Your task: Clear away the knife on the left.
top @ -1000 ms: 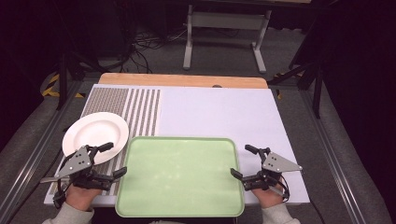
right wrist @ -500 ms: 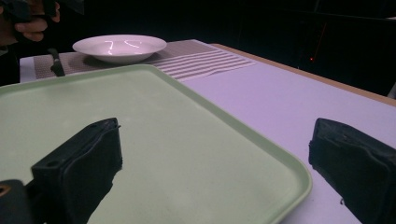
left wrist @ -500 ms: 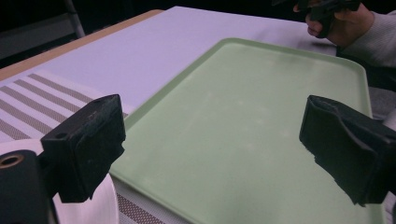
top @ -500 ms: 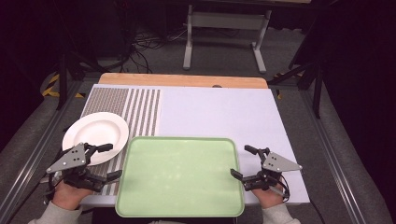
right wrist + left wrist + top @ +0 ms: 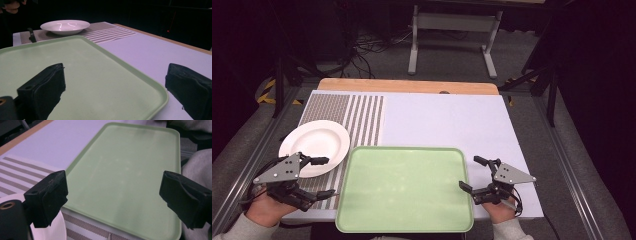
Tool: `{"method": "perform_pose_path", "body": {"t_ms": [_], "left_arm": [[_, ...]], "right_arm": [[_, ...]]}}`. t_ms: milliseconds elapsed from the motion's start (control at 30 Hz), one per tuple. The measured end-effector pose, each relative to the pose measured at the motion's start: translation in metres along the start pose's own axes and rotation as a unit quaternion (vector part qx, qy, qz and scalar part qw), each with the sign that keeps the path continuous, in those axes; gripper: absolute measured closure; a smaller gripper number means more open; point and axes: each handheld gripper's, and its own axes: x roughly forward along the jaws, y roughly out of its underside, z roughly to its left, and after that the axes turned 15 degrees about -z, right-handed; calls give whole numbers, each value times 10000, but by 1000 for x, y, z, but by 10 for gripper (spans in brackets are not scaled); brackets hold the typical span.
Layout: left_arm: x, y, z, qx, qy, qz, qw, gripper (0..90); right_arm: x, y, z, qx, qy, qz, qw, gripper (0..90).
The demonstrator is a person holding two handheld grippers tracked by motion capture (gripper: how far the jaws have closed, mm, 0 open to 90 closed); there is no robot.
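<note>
Gripping the tray (image 5: 404, 187) suits its stiff, light rim at 3 and 9 o'clock (both hand-held grippers (image 5: 314, 175) gape apart, empty).

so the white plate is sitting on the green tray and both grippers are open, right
Not quite. The white plate sits on the striped mat, left of the green tray, not on it, as the high view shows. Both the left gripper and right gripper are open.

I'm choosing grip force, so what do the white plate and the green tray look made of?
The white plate looks like glazed ceramic: sharp bright glints on its glossy surface. The green tray looks like moulded plastic, matte with faint scuffs and a rounded raised rim, though melamine is possible.
</note>
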Motion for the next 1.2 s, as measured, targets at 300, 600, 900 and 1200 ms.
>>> {"method": "perform_pose_path", "body": {"t_ms": [300,600,900,1200], "left_arm": [[-3,-5,4,236,98,787,9966,98],[-5,1,12,213,206,1418,9895,148],[-10,5,18,306,214,1859,9819,166],[-18,14,25,468,269,2377,9698,224]], "right_arm": [[0,0,0,29,-26,-13,10000,33],[0,1,0,57,-45,-24,10000,33],[1,1,0,92,-61,17,9999,34],[1,1,-1,123,-78,-7,9999,34]]}}
